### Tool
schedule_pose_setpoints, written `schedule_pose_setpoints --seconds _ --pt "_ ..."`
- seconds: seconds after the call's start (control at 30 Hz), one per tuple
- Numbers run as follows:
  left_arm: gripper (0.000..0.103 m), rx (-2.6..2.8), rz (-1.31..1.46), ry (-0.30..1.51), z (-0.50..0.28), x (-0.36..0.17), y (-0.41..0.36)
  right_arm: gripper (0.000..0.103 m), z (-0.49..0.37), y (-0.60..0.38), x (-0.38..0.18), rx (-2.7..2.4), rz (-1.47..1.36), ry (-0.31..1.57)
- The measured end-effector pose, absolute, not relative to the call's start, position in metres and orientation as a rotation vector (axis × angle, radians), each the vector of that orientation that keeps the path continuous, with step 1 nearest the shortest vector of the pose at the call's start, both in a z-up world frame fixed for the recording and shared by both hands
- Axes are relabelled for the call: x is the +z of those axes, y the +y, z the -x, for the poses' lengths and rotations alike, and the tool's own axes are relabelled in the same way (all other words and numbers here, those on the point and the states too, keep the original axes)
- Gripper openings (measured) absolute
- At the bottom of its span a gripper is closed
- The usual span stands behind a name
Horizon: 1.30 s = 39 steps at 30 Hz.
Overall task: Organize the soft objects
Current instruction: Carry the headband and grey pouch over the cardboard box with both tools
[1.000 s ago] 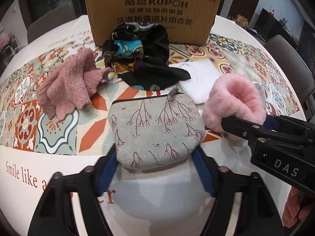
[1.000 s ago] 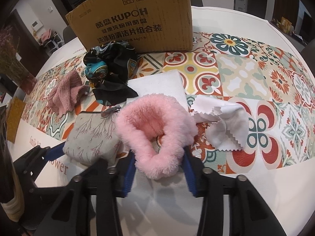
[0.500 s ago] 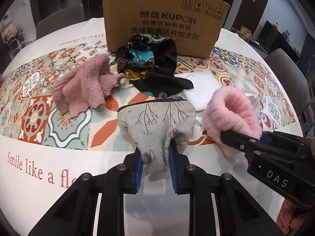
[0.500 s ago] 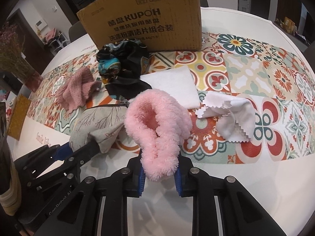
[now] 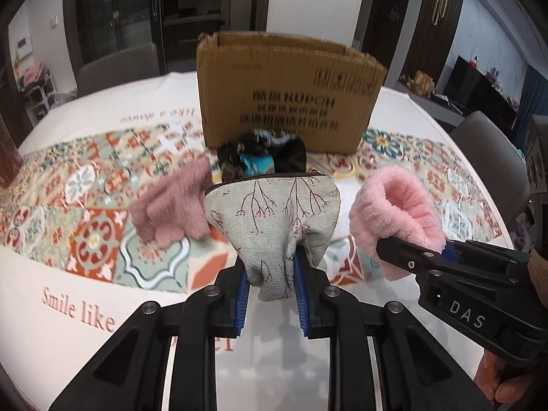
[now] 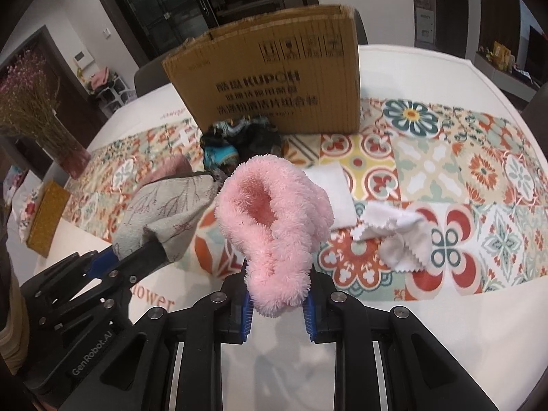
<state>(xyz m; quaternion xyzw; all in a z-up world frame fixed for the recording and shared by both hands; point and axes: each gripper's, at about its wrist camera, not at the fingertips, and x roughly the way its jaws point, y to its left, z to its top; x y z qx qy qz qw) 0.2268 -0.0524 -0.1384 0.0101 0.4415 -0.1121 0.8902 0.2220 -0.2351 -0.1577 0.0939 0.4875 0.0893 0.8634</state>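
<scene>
Left gripper is clamped on the grey branch-print pouch, held up off the patterned tablecloth. Right gripper pinches the fluffy pink sleeve, raised just right of the pouch. Cardboard box stands at the far side, dark scarf bundled against it.

A: Left wrist view: looks forward along own fingers toward cardboard box at frame top centre, close over table.

B: Right wrist view: same heading, box upper centre, slightly higher. Shared: box, fabric pouch, pink fluffy piece.
</scene>
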Motion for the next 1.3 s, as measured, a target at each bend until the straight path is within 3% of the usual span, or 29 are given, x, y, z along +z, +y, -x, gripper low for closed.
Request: schedule_pose_setpoints --seconds 1.3 --pt "0.024 -0.248 -0.041 0.594 -0.305 -0.027 -0.036 0.025 -0.305 -0.23 -0.045 0.123 -0.177 0.703"
